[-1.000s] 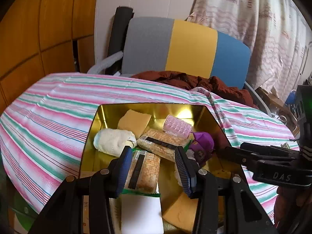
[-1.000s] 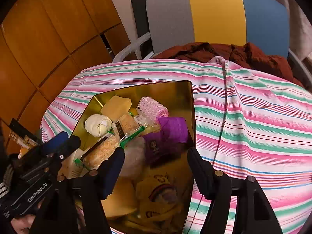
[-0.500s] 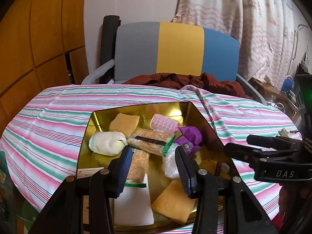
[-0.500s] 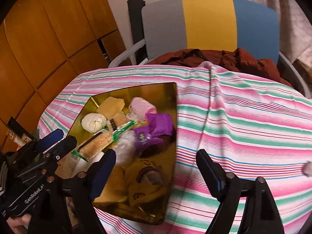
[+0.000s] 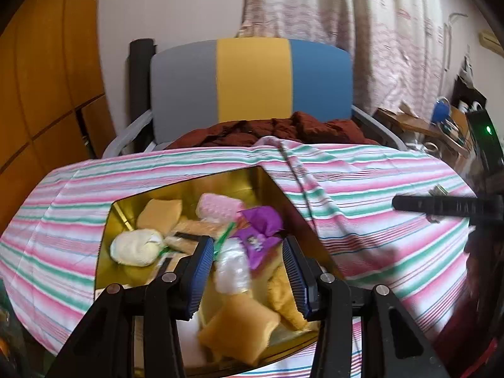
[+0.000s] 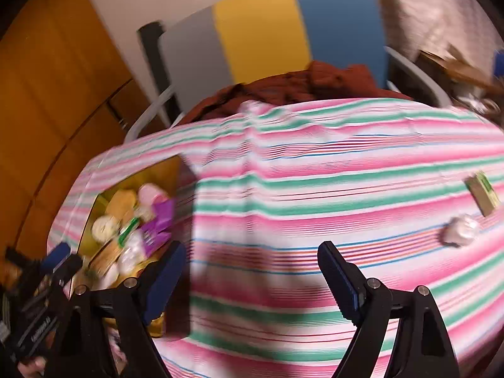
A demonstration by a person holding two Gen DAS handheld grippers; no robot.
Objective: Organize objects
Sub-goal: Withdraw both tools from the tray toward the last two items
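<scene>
Left tongs [image 5: 247, 272] above gold tin [image 5: 189, 186]

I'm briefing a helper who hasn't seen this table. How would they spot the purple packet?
Find the gold tin on the striped tablecloth. The purple packet lies against the tin's right wall, just right of a pink ribbed roll. It is the only purple thing among yellow, white and beige items.
</scene>
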